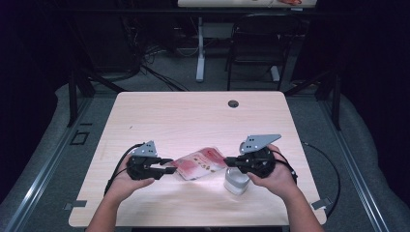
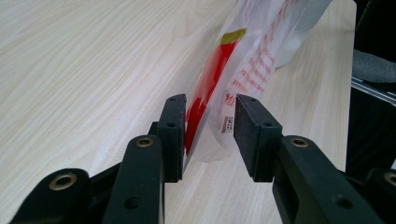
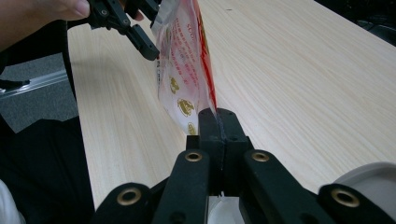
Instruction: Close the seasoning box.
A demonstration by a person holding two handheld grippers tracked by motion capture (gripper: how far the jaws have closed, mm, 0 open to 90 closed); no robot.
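- A white cup [image 1: 236, 182] sits at the near right of the pale wooden table [image 1: 193, 116].
- A dark grommet hole [image 1: 233, 103] marks the far edge.
- A black chair [image 1: 256, 41] stands beyond.

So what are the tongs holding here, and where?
Right tongs clamp the bag by its edge; left tongs stand open around its other end.

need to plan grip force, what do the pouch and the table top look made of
Pouch: thin glossy plastic film, it seems; translucent at the edge, creased, printed red.
Table top: pale wood-grain, matte, probably laminate; straight even grain lines.
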